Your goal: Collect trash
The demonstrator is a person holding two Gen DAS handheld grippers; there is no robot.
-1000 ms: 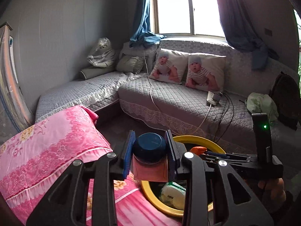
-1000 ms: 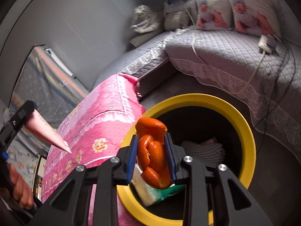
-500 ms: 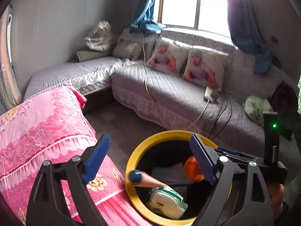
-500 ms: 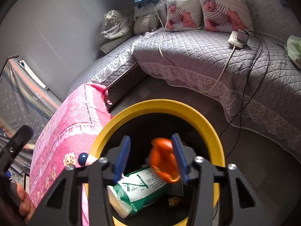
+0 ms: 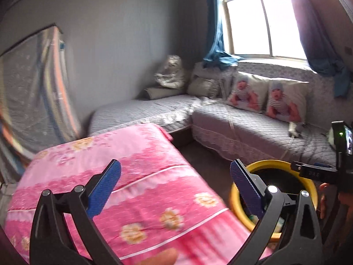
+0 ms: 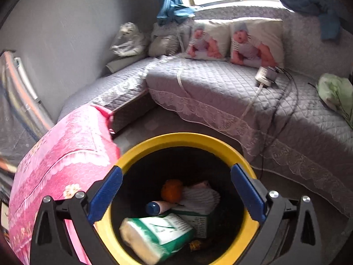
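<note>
Both claws have just been opening and now gape wide with nothing between the pads: the right claw point(image 6: 176, 187) hangs over the yellow-rimmed bin point(image 6: 183, 140), the left claw point(image 5: 175, 187) over the pink quilt point(image 5: 123, 161) just beside it. Inside the bin lie the orange peel point(image 6: 171, 190), soft and light, and the blue-capped tube point(image 6: 159, 207), smooth and best pinched across its body. The bin's mouth is open above, though the quilt's edge crowds its near side.

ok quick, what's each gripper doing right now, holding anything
Left gripper: open, jaws just opened, nothing between them.
Right gripper: open, jaws just opened, empty above the bin.
</note>
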